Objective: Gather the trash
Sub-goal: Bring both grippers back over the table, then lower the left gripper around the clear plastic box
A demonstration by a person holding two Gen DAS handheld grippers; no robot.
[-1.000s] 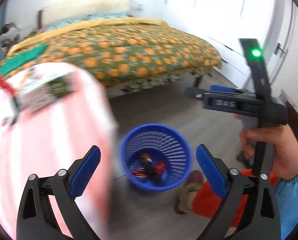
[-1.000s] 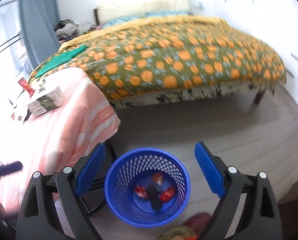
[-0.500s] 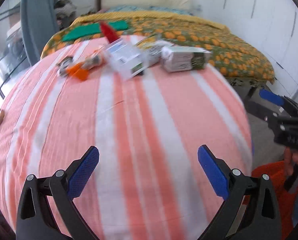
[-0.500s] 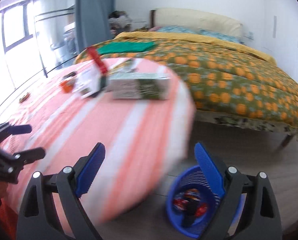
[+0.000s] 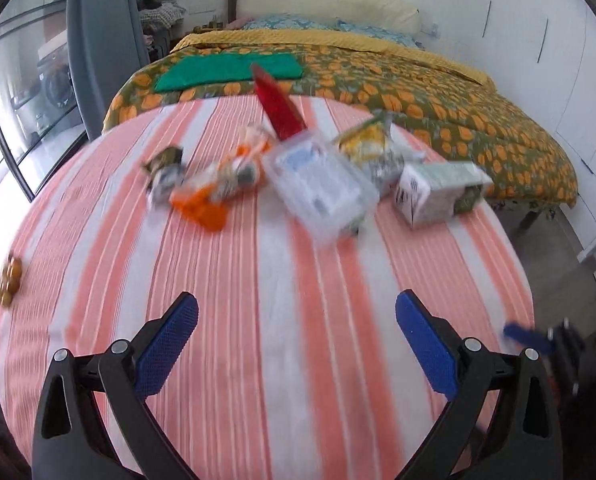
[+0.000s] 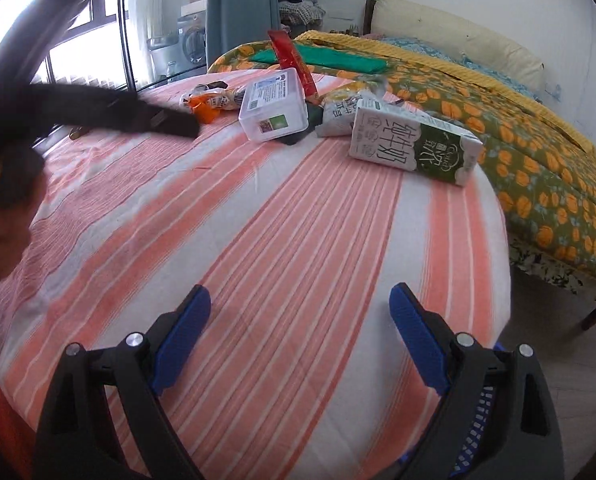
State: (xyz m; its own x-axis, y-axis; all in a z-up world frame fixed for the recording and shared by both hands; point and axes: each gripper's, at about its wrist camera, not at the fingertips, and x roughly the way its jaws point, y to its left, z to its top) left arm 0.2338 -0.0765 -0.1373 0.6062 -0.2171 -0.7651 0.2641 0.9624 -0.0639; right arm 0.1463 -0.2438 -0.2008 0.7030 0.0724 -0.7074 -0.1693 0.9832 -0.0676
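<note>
Two hand-held grippers, left [image 5: 297, 338] & right [image 6: 300, 336], both agape, empty; milk carton [image 6: 414, 145] flat, long axis left-right.

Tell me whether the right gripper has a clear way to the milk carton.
Probably yes. The right gripper is open and empty, with only bare striped cloth between it and the milk carton, which lies at the near right of the trash pile.
</note>
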